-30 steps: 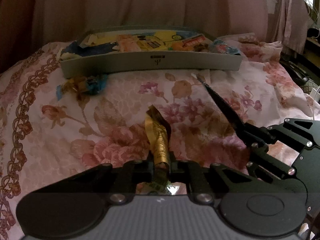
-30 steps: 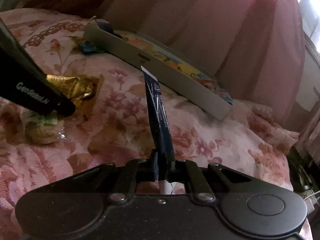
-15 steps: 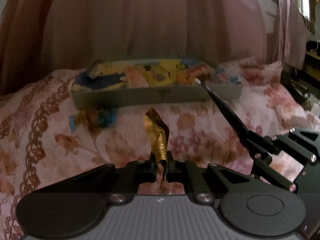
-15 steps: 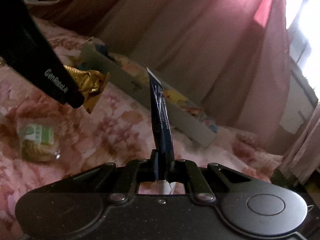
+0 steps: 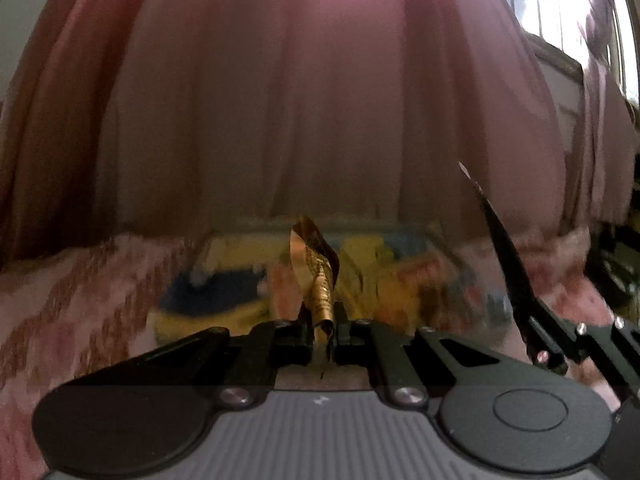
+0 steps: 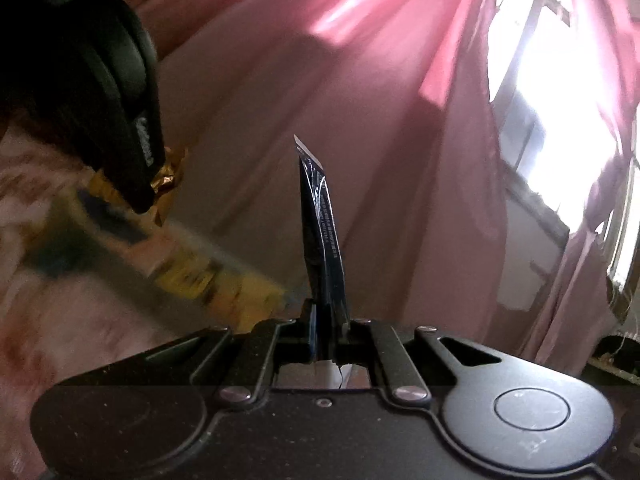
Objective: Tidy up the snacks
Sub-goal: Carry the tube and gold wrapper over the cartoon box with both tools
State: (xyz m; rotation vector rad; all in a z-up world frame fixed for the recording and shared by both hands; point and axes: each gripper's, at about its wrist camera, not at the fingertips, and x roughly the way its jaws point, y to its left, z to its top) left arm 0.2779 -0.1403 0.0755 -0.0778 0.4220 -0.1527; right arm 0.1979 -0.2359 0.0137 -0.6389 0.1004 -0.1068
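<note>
Pink curtain [image 5: 320,100] backed everything. Your left gripper [image 5: 322,334] clamped the gold wrapper [image 5: 318,280], right gripper [image 6: 326,340] clamped the dark sachet [image 6: 322,240], both above the tray [image 5: 240,292] at 12 o'clock, probably for dropping in.

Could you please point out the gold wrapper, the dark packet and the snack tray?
gold wrapper [image 5: 320,280], left wrist view, twisted middle.
dark packet [image 6: 324,240], right wrist view, printed side.
snack tray [image 5: 248,226], left wrist view, blurred far rim.
</note>
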